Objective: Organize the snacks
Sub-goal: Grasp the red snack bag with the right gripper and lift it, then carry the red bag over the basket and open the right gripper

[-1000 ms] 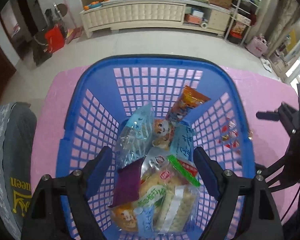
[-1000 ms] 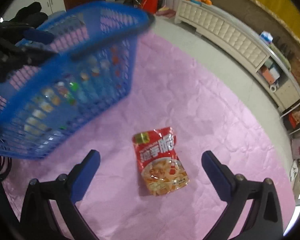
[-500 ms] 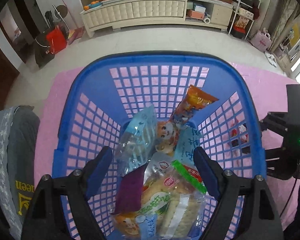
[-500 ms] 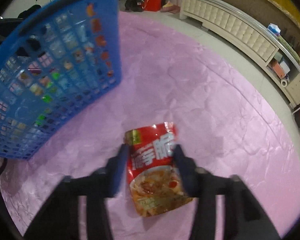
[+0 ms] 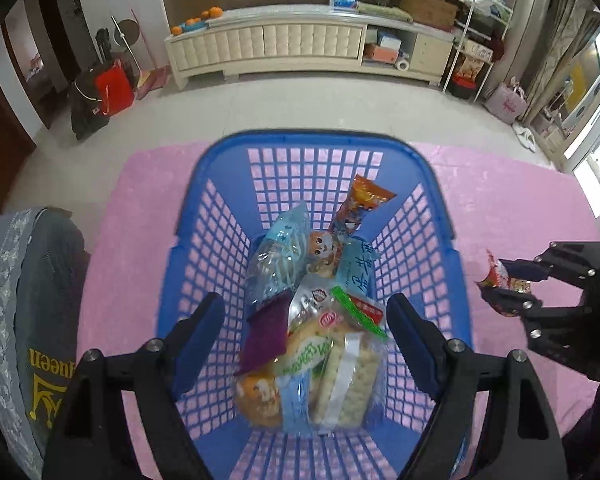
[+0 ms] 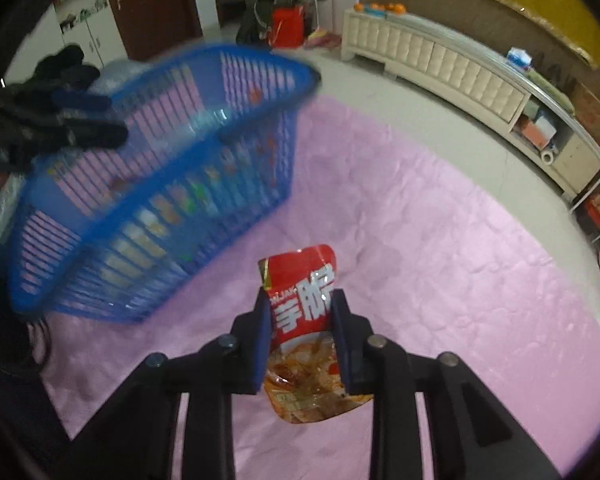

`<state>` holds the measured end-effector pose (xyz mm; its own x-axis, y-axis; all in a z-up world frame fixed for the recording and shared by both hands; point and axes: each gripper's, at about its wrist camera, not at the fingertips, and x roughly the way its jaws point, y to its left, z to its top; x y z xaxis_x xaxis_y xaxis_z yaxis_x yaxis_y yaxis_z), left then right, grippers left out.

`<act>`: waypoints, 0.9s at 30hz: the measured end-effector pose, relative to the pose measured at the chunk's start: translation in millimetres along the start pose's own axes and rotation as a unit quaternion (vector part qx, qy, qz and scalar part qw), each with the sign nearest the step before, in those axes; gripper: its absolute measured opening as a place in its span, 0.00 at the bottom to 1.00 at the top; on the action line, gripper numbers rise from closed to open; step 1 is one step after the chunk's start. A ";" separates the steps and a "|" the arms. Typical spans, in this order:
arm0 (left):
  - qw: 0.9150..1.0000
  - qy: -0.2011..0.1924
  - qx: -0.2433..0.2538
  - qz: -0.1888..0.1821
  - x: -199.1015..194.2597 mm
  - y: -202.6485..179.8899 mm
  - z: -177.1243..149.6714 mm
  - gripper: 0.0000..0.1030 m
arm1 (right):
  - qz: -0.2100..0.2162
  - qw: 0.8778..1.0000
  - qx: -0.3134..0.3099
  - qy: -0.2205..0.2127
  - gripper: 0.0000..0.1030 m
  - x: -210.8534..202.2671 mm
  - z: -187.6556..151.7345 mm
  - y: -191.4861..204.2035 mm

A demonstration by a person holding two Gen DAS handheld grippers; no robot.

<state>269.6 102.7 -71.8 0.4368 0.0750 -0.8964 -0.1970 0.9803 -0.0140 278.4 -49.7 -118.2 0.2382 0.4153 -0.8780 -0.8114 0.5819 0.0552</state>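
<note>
**Operator:** While the right gripper (image 6: 301, 334) clamps the red snack pouch (image 6: 305, 312), where do you want it sent?

**Guide:** You hold the pouch lengthwise, its top pointing away from you, above the pink mat (image 6: 440, 240). The blue basket (image 6: 172, 184) lies to your left and farther out. Your left gripper (image 5: 305, 332) hangs spread wide over the basket's snacks, holding nothing, so carry the pouch leftward.
</note>
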 end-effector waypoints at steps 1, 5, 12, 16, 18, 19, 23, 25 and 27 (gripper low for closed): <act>1.000 -0.003 0.000 0.000 -6.4 -0.4 -3.0 0.79 | -0.003 1.000 0.003 -0.007 0.31 -11.1 -1.8 3.9; 1.000 -0.023 0.004 -0.012 -36.8 1.0 -17.5 0.79 | -0.011 0.999 -0.001 -0.030 0.31 -48.8 1.8 17.0; 0.998 -0.057 0.020 -0.025 -80.2 6.0 -34.5 0.79 | -0.017 0.998 -0.019 -0.059 0.31 -86.3 17.9 52.1; 0.997 -0.069 0.019 -0.038 -91.9 14.9 -40.6 0.79 | -0.020 0.997 -0.023 -0.065 0.32 -85.7 33.9 67.3; 0.997 -0.071 0.021 -0.031 -93.8 19.9 -42.8 0.79 | -0.027 0.997 -0.023 -0.064 0.32 -84.7 39.5 73.1; 0.997 -0.071 0.021 -0.031 -94.3 23.1 -43.8 0.79 | -0.029 0.997 -0.022 -0.066 0.32 -84.7 40.6 75.8; 0.996 -0.071 0.020 -0.043 -92.4 35.3 -45.6 0.79 | -0.026 0.997 -0.021 -0.067 0.32 -81.3 48.4 84.6; 0.996 -0.072 0.022 -0.042 -90.7 39.8 -45.9 0.79 | -0.027 0.997 -0.023 -0.066 0.32 -78.7 53.2 90.3; 0.996 -0.070 0.019 -0.043 -88.7 44.2 -45.5 0.79 | -0.027 0.997 -0.025 -0.063 0.32 -73.2 60.5 93.9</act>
<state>182.2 131.0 -13.0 0.5699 0.0122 -0.8216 -0.1207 0.9903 -0.0690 217.0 16.9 -19.9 0.3446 0.4714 -0.8118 -0.8206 0.5713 -0.0166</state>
